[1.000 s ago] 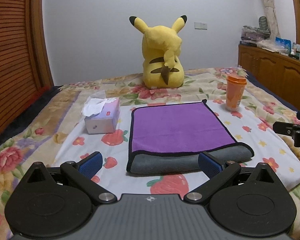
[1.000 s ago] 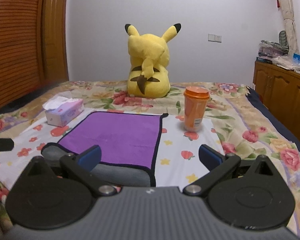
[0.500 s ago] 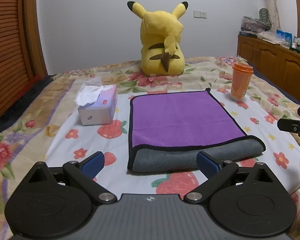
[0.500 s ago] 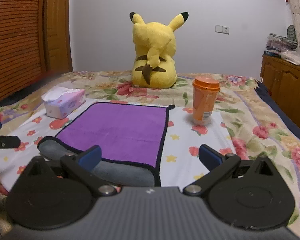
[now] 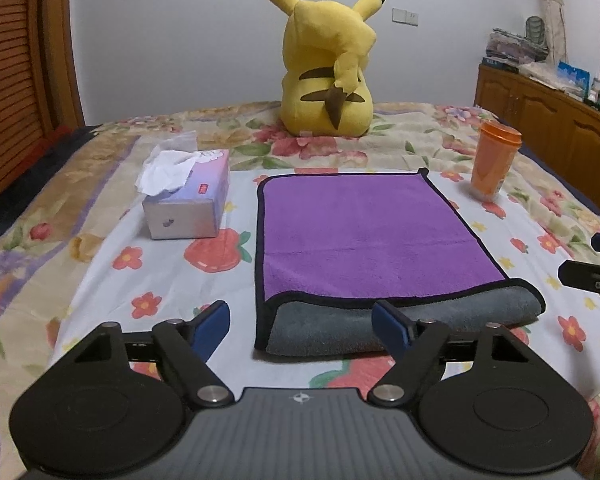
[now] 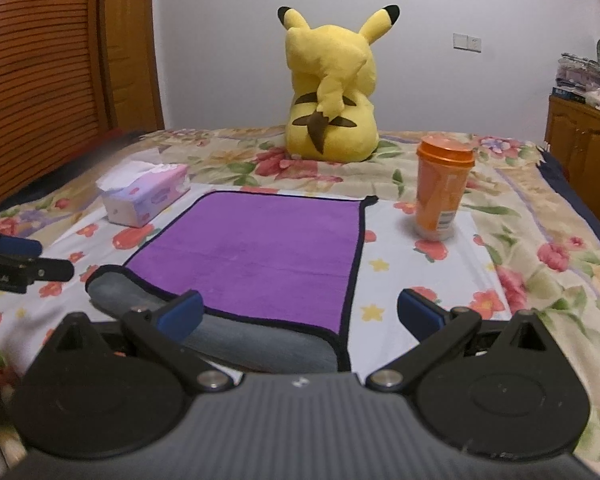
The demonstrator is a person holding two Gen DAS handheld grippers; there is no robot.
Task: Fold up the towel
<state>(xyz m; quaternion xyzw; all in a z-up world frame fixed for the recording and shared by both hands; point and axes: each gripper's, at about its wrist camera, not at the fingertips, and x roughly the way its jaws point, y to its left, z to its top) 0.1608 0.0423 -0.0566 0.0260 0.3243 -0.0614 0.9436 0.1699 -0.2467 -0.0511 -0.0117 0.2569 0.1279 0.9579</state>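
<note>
Towel folded on bed, beyond both grippers' wide-apart jaws

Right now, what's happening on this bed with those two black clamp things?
A person is holding a two-finger gripper in each hand to fold the purple towel lying on the bed. Its near edge shows the grey underside. The left gripper and right gripper are both open at that edge, gripping nothing. A tissue box, an orange cup and a yellow plush toy sit around it.
</note>
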